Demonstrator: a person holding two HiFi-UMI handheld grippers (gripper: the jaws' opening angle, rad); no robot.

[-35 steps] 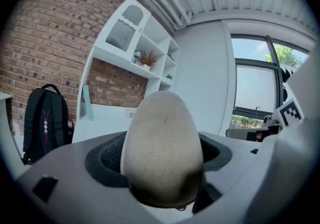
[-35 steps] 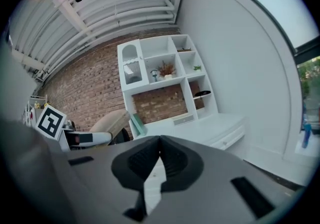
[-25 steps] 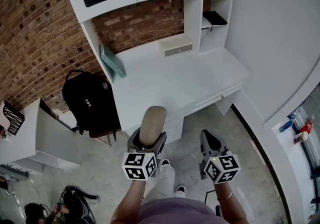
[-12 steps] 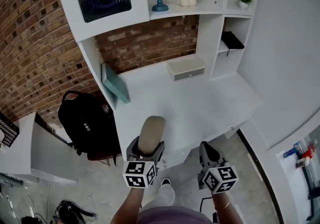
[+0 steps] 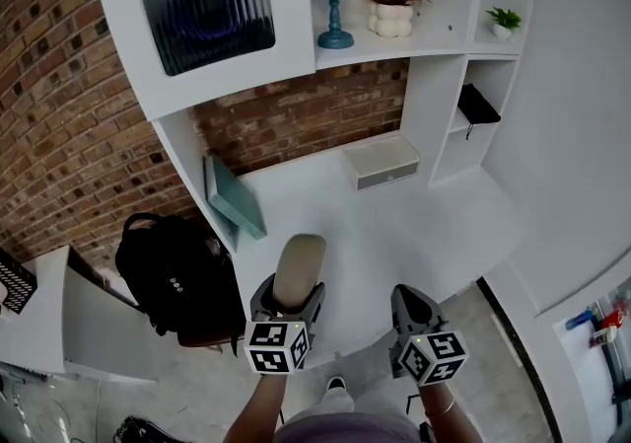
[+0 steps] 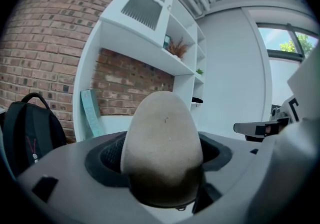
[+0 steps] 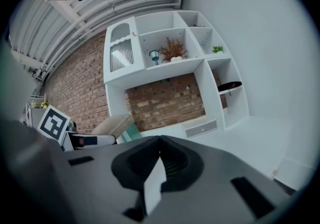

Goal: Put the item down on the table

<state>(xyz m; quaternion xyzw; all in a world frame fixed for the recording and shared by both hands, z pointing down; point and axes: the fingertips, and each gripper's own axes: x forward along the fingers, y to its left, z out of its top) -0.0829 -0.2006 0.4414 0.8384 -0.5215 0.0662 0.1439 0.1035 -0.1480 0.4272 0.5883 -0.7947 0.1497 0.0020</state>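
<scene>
1. White table [image 5: 414, 224] under brick-backed shelving lies ahead of both jaws.
2. Left gripper [image 5: 289, 301]: jaws clamped on the base of the beige egg-shaped item [image 5: 299, 263], which stands upright between them and juts forward over the table's near edge, not yet down.
3. Right gripper [image 5: 415, 308]: jaws pressed together, nothing between. It is probably held aside to leave the drop spot free.

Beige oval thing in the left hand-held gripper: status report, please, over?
Left hand-held gripper shut on beige oval thing. Right hand-held gripper shut, empty. Thing not yet on table. Teal book left, white box at back, neither in the way.
</scene>
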